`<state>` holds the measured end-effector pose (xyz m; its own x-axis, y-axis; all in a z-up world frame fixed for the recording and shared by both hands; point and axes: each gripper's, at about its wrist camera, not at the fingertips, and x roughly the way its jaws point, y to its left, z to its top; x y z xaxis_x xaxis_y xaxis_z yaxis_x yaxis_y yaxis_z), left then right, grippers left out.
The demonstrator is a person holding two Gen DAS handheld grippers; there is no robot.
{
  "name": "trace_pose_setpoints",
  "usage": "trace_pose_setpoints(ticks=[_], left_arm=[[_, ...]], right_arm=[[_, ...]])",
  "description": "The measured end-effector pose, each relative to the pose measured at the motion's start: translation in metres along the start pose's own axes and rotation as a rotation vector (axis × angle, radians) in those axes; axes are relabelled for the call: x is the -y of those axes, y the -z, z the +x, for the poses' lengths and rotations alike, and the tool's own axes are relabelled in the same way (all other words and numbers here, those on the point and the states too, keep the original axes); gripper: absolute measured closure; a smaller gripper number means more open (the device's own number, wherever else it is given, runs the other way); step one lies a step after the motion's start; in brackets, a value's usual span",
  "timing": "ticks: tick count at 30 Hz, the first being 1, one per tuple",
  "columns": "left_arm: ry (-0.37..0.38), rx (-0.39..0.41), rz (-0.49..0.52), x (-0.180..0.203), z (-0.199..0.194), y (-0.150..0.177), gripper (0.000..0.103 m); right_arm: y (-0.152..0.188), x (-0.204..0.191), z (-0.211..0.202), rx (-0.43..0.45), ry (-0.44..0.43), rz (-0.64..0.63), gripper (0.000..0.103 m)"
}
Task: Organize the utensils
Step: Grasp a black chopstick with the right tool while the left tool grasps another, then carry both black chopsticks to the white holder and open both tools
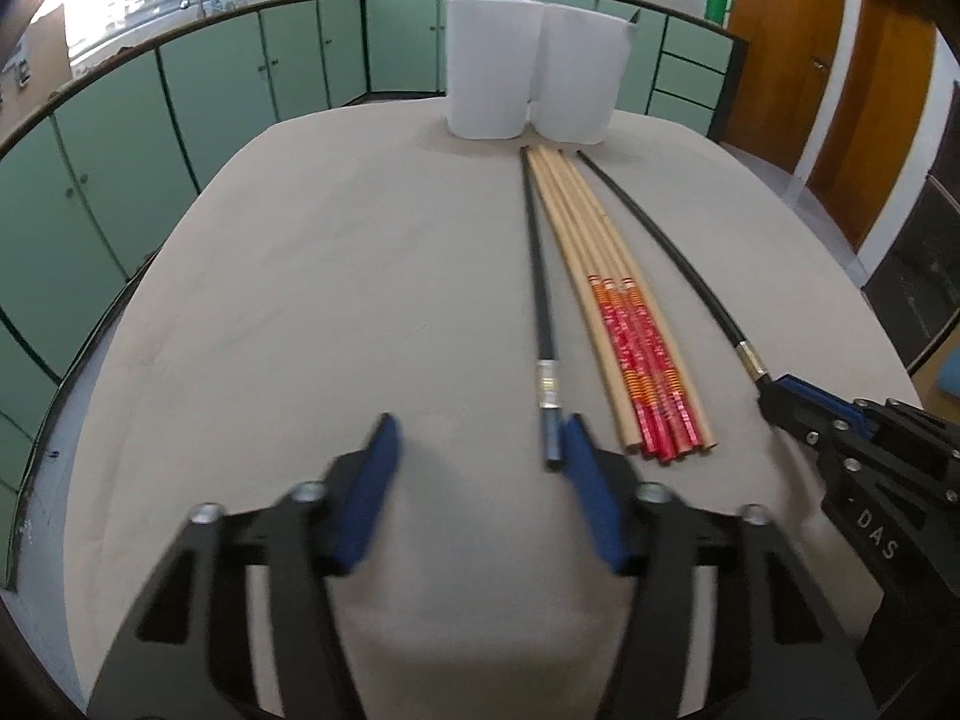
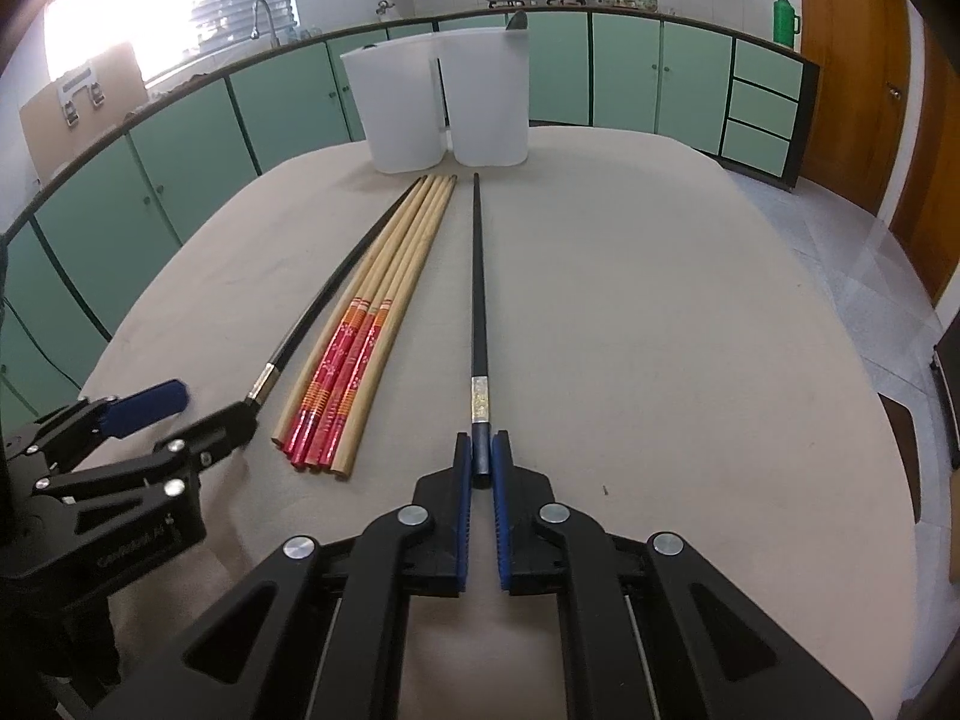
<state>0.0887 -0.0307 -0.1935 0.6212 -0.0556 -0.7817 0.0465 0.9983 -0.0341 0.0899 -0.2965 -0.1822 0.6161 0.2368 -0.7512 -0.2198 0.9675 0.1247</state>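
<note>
Cloth-covered counter point(image 1: 300, 300), matte beige, is seen with two white plastic holders point(image 2: 444, 102) at the far edge. Wooden chopsticks point(image 2: 360, 330), round with red printed ends, are laid bundled between two slim black chopsticks. Right gripper point(image 2: 480, 456) is clamped on one black chopstick point(image 2: 477, 300). Left gripper point(image 1: 480, 438) is part-open beside the other black chopstick point(image 1: 540, 300), not pinched. Fingers should be centred over its handle end before closing.

Green cabinets point(image 2: 288, 102), wooden doors point(image 1: 780, 54), bright blinded window point(image 2: 168, 6).
</note>
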Motion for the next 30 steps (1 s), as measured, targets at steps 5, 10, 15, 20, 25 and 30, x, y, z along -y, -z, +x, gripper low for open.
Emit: trace_pose_setpoints(ticks=[5,10,15,20,25,30], left_arm=[[0.042,0.004,0.025,0.008,0.001,0.001,0.097],[0.041,0.009,0.035,0.011,0.0,0.001,0.097],[0.043,0.035,0.037,0.007,-0.01,-0.002,0.097],[0.043,0.08,0.046,0.001,-0.031,-0.009,0.097],[0.05,0.161,0.045,-0.004,-0.063,-0.027,0.097],[0.068,0.257,0.037,-0.009,-0.094,-0.053,0.097]], right_arm=[[0.001,0.001,0.0,0.004,-0.006,0.003,0.096],[0.001,0.005,-0.002,0.012,-0.021,0.023,0.097],[0.0,0.007,-0.01,0.036,-0.023,0.033,0.097],[-0.009,0.008,-0.029,0.083,-0.017,0.024,0.097],[-0.026,0.011,-0.057,0.155,-0.014,0.014,0.097],[-0.049,0.013,-0.084,0.224,-0.013,-0.016,0.097]])
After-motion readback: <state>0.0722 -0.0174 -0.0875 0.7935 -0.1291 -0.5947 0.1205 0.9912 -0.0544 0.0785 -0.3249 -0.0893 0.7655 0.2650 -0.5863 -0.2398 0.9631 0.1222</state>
